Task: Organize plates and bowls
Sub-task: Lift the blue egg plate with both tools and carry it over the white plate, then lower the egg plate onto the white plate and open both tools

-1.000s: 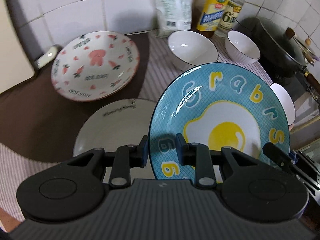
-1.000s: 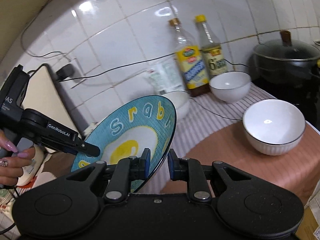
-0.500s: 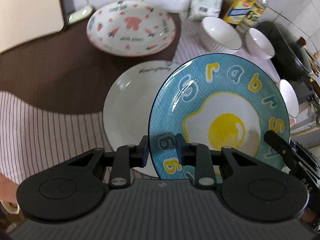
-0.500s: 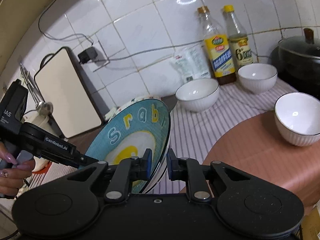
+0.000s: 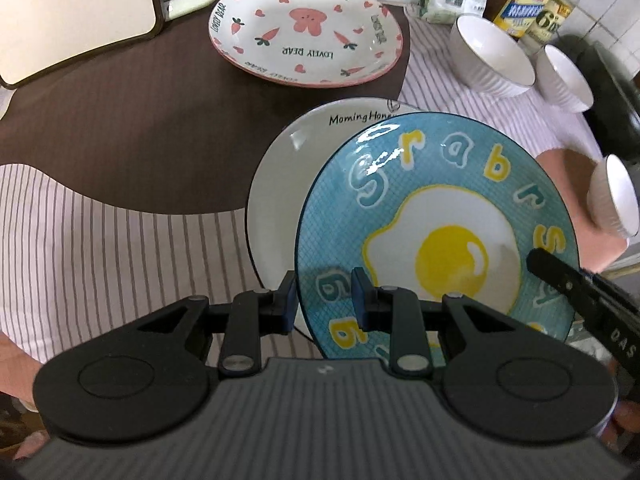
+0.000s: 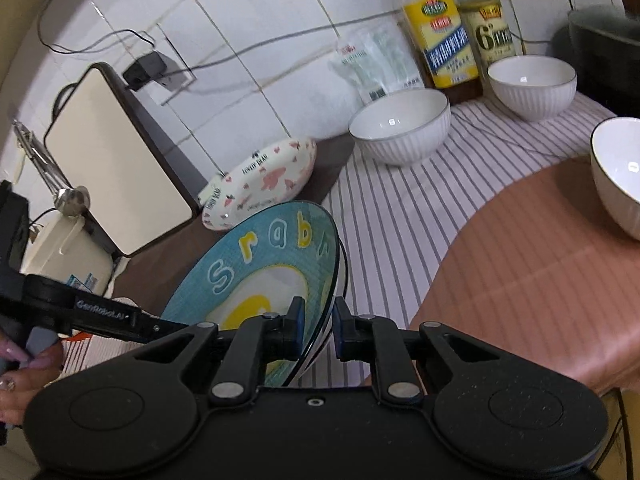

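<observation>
Both grippers clamp the blue egg plate (image 5: 436, 216): from the left wrist, the left gripper (image 5: 324, 294) pinches its near rim, tilted above the white plate (image 5: 280, 184), while from the right wrist, the right gripper (image 6: 316, 322) nips the opposite edge (image 6: 256, 276) over the striped cloth (image 6: 396, 208).

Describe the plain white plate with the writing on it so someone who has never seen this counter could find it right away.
Start at the brown mat on the striped cloth. At the mat's right edge, nearer than the bear plate, lies the white plate, partly hidden by the blue egg plate that both claws grip. It is the only plate with no picture, just black "Morning Honey" lettering near its rim.
</observation>
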